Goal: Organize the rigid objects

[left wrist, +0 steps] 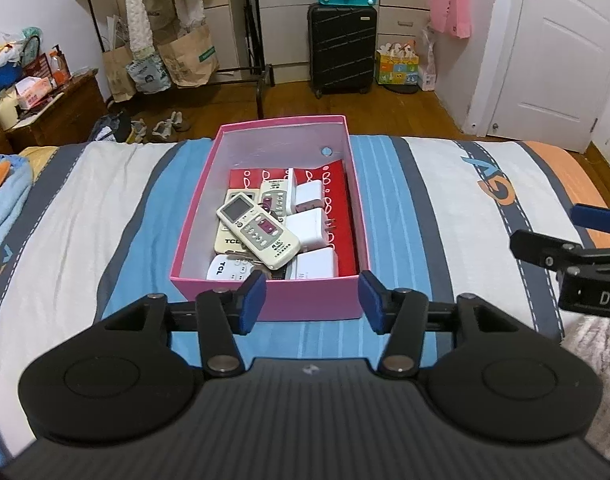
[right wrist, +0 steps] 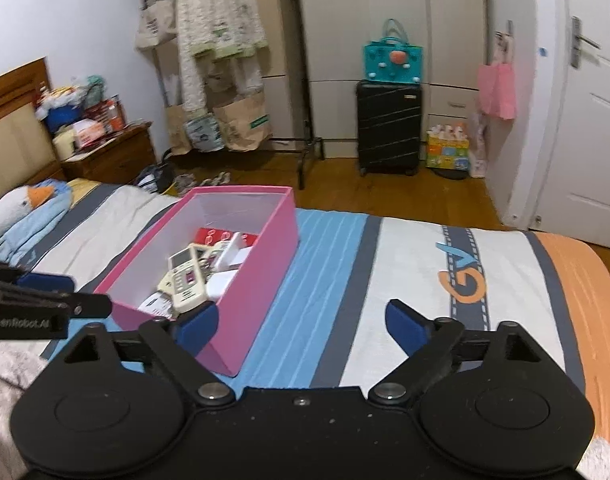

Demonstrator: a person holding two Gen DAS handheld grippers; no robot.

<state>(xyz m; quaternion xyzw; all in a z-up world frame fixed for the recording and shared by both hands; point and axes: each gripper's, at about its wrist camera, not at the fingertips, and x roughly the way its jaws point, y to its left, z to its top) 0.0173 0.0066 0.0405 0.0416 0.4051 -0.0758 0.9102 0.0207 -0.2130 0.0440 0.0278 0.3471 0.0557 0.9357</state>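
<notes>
A pink box (left wrist: 305,300) stands on the striped bed and holds several white remotes, with one remote (left wrist: 258,231) on top, white chargers (left wrist: 309,229) and a red packet (left wrist: 339,184). My left gripper (left wrist: 312,300) is open and empty, just in front of the box's near wall. In the right wrist view the box (right wrist: 253,304) is at left, with the remote (right wrist: 188,276) inside. My right gripper (right wrist: 301,326) is open and empty, to the right of the box, over the bedsheet. Each gripper shows at the edge of the other's view.
The bed (left wrist: 465,200) has a striped sheet. A blue goose plush (right wrist: 29,208) lies at the left. Beyond the bed are a black suitcase (left wrist: 341,50), a clothes rack with bags (left wrist: 177,52), a wooden nightstand (left wrist: 61,116) and a white door (left wrist: 561,52).
</notes>
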